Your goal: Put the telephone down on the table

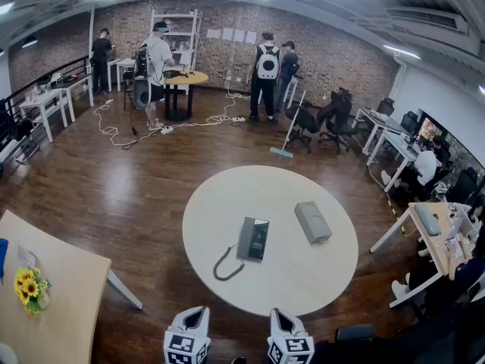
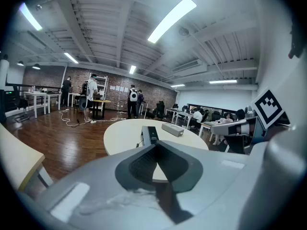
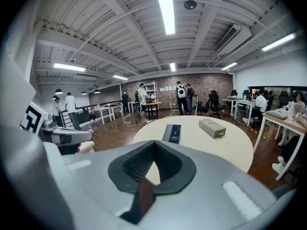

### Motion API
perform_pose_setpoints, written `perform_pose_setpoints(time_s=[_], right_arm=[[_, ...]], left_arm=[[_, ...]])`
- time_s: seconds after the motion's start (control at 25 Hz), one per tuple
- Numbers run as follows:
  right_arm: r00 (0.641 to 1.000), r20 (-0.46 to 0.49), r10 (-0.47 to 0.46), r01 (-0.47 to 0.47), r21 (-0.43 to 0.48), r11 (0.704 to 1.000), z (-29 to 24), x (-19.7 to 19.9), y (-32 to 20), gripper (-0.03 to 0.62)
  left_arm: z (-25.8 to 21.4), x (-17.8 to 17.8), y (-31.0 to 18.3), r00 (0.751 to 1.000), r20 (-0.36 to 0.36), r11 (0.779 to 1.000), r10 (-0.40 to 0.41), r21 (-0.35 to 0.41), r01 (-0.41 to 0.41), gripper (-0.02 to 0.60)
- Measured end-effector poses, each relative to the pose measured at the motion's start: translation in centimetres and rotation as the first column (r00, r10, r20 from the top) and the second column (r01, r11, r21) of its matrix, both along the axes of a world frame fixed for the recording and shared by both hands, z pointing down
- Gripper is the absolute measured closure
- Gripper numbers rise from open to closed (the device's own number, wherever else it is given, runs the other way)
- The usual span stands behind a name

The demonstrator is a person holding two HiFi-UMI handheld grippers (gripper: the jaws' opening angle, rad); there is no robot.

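Note:
The dark grey telephone handset (image 1: pixel 254 238) lies flat near the middle of the round white table (image 1: pixel 295 275), its coiled cord (image 1: pixel 225 264) curling toward me. A grey box-shaped base (image 1: pixel 313 222) rests to its right. Both grippers hang below the table's near edge, apart from the phone: the left gripper (image 1: pixel 194 313) and the right gripper (image 1: pixel 282 315). In the left gripper view the jaws (image 2: pixel 156 147) are shut and empty, with the handset (image 2: pixel 150 134) ahead. In the right gripper view the jaws (image 3: pixel 154 143) are also shut and empty, the handset (image 3: pixel 173 132) and base (image 3: pixel 212 127) beyond.
A pale wooden table (image 1: pixel 61 294) with sunflowers (image 1: pixel 29 288) stands at the near left. Desks and seated people (image 1: pixel 428 165) line the right side. Standing people (image 1: pixel 267 74), office chairs (image 1: pixel 333 123), a broom (image 1: pixel 286 139) and floor cables (image 1: pixel 114 131) are at the back.

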State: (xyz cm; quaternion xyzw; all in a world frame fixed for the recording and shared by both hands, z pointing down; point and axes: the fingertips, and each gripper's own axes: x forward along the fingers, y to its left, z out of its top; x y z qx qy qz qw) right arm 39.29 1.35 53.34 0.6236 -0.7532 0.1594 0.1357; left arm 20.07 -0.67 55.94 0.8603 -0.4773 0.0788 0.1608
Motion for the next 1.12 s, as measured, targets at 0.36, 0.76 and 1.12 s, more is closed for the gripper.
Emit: perform_pose_setpoints(time_s=[0.36,0.76,1.12], right_arm=[[0.999,-0.033,-0.011,0.011,0.005,1.000,-1.1,-2.4,-0.7,0.600],[0.997,-0.070,-0.038,0.040,0.020,0.999,-1.8,-8.5,-2.3,0.600],[0.994,-0.093,-0.054,0.056,0.012,0.998,-1.2,-12.2,-3.8,0.600]], left_arm=[[-0.9,-2.2,-0.8,1.000,-0.028,1.000,-0.006,0.011,0.006,0.566],[-0.8,-8.8,-1.2,0.998,-0.061,0.999,-0.035,0.030,0.037,0.568],[0.3,-13.4,-1.9,0.995,-0.070,0.997,-0.075,0.012,0.076,0.568]])
